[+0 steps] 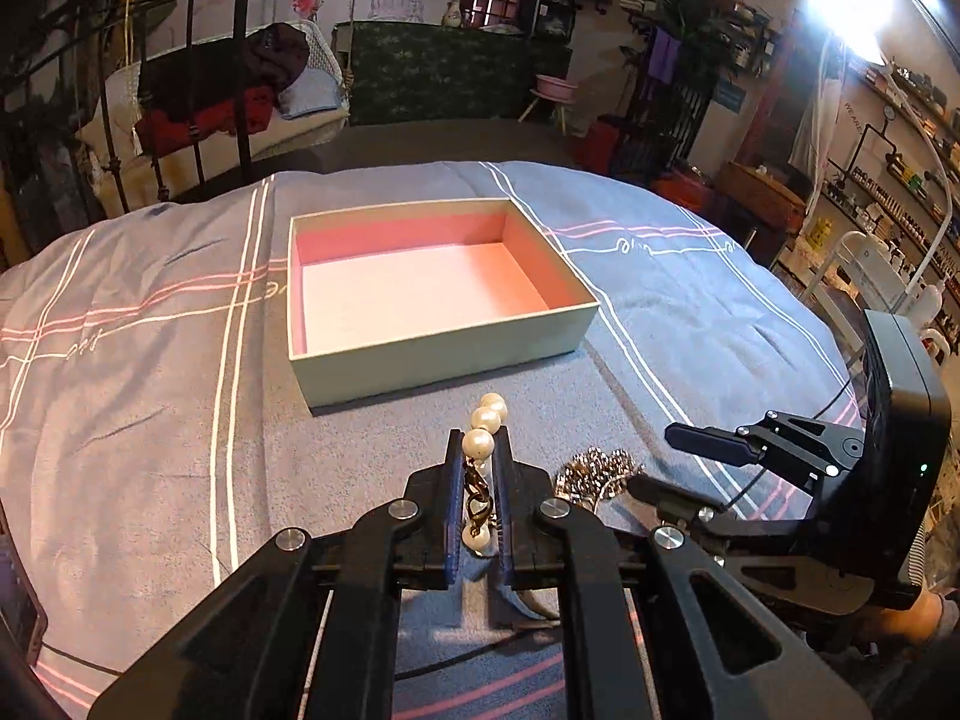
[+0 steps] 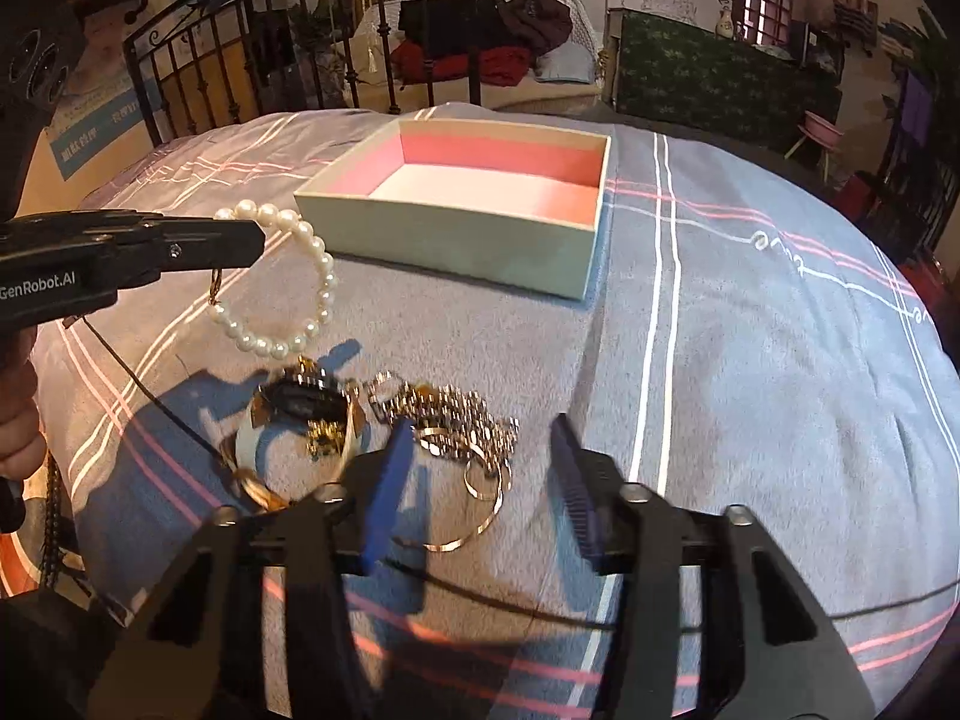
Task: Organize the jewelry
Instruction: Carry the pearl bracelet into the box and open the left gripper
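Observation:
My left gripper is shut on a pearl bracelet, held above the bedspread short of the box. In the right wrist view the left gripper shows at the left with the pearl bracelet hanging from it. The open box with a pink inside holds nothing; it also shows in the right wrist view. My right gripper is open, just above a heap of silver chains and gold pieces. The right gripper shows at the right in the left wrist view, beside the chains.
A grey-blue striped bedspread covers the bed. A black iron bed frame stands behind it. A black cable runs across the cloth near my right gripper. Shelves and a bright lamp are at the right.

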Action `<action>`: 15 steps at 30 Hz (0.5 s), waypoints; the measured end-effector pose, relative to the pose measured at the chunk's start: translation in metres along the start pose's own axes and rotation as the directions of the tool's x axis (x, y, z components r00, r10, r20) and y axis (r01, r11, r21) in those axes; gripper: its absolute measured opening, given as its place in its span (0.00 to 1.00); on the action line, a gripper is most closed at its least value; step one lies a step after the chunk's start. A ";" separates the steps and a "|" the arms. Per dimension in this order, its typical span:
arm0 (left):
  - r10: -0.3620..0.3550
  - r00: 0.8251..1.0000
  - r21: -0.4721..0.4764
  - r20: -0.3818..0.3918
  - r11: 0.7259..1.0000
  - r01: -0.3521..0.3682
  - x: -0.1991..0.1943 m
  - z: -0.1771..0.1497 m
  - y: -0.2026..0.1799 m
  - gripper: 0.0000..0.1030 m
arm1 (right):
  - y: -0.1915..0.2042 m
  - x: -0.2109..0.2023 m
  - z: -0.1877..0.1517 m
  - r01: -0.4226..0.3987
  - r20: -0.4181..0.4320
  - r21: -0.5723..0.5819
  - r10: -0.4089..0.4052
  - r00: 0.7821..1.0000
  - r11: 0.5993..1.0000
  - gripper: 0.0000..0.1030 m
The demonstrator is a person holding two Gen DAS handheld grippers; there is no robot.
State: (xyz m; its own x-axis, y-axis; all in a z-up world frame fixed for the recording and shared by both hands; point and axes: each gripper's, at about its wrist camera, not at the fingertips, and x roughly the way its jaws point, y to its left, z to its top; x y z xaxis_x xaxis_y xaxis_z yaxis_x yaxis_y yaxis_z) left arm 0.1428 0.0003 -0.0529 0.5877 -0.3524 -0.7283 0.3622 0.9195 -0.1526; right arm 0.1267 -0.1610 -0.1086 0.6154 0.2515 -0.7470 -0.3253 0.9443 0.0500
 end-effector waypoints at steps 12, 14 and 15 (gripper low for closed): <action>0.082 0.987 0.008 0.142 0.996 -0.084 -0.014 0.073 0.005 0.08 | -0.005 -0.007 0.101 0.014 0.235 -0.061 0.001 0.972 0.998 0.01; 0.096 0.984 0.005 0.150 0.995 -0.098 -0.010 0.082 0.007 0.09 | -0.004 -0.003 0.115 0.019 0.245 -0.072 -0.001 0.970 0.997 0.01; 0.108 0.982 -0.001 0.152 0.994 -0.109 -0.008 0.087 0.008 0.09 | -0.004 -0.001 0.121 0.022 0.246 -0.074 -0.003 0.969 0.997 0.01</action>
State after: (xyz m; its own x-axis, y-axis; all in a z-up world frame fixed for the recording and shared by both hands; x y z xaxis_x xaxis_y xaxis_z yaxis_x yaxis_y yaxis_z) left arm 0.2035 -0.0047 0.0101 0.7266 -0.2737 -0.6302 0.2953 0.9526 -0.0732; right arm 0.2142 -0.1396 -0.0284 0.7741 0.2935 -0.5609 -0.3641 0.9313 -0.0152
